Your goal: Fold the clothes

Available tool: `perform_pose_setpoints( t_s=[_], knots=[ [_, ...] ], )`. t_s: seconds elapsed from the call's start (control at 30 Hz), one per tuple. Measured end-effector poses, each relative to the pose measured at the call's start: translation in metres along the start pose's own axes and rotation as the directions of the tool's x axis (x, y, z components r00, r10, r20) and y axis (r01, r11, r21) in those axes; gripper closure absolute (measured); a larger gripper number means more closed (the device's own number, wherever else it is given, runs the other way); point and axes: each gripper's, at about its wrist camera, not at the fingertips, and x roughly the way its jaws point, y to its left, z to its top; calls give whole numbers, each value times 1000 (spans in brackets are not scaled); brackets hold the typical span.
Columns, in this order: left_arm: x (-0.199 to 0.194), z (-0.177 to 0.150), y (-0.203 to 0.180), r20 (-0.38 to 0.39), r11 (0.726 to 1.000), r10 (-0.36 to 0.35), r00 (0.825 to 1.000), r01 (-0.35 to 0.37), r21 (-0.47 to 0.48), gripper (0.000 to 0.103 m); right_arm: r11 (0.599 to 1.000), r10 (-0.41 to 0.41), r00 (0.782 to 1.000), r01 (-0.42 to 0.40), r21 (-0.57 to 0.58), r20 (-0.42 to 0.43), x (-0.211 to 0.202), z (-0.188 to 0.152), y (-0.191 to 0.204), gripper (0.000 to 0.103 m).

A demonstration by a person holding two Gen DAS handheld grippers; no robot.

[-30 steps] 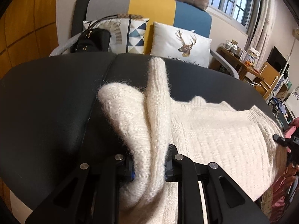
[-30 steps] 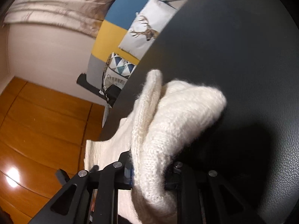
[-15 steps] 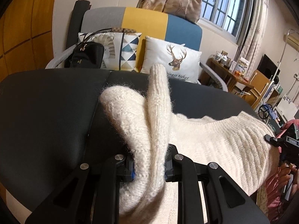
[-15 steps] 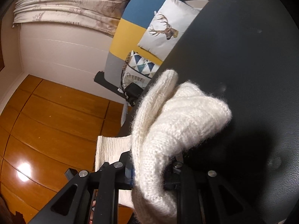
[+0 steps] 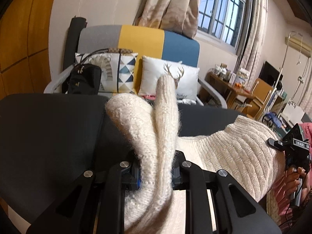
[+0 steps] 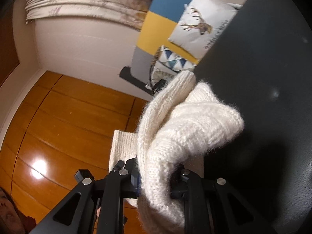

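Black table [image 5: 48, 132]; fuzzy cream sweater [image 5: 230, 152] bunched, pinched by left tool [image 5: 157, 172], right tool [image 6: 156, 183].

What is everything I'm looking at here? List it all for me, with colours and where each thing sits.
sweater: one, cream knit, draped over the black surface, bunched in both grippers
black surface: one, under the sweater
sofa: one, grey, yellow and blue, behind the surface
deer cushion: one, white, on the sofa
triangle cushion: one, white and blue, on the sofa
handbag: one, black, sofa's left end
curtains: beige, by the window
window: one, barred, behind the sofa
left gripper: black, fingers clamping the sweater
right gripper: black, fingers clamping the sweater
hand: holding the right gripper
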Motion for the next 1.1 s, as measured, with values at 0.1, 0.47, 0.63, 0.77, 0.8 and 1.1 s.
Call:
perform_pose_setpoints(
  t_s=[0.1,0.47,0.63,0.77,0.8,1.1],
  knots=[
    [-18,13,8,42,1000,6,999,-6,-6,83,999,42,999,-43,-26,-16,10,4,21,85],
    [-100,43,55,197,994,102,975,-92,-59,83,969,188,973,-206,-135,-136,76,10,110,85],
    [-129,42,87,233,983,173,957,-154,-97,83,949,233,942,-274,-155,-241,138,-3,148,85],
    [-148,38,113,249,970,233,940,-205,-131,83,929,292,902,-346,-128,-317,190,-18,167,85],
    [-152,36,121,250,965,250,936,-219,-144,83,926,299,893,-356,-122,-336,202,-22,169,85],
    [-172,27,203,233,906,406,884,-355,-231,83,935,290,808,-354,-30,-514,368,-57,182,85]
  ],
)
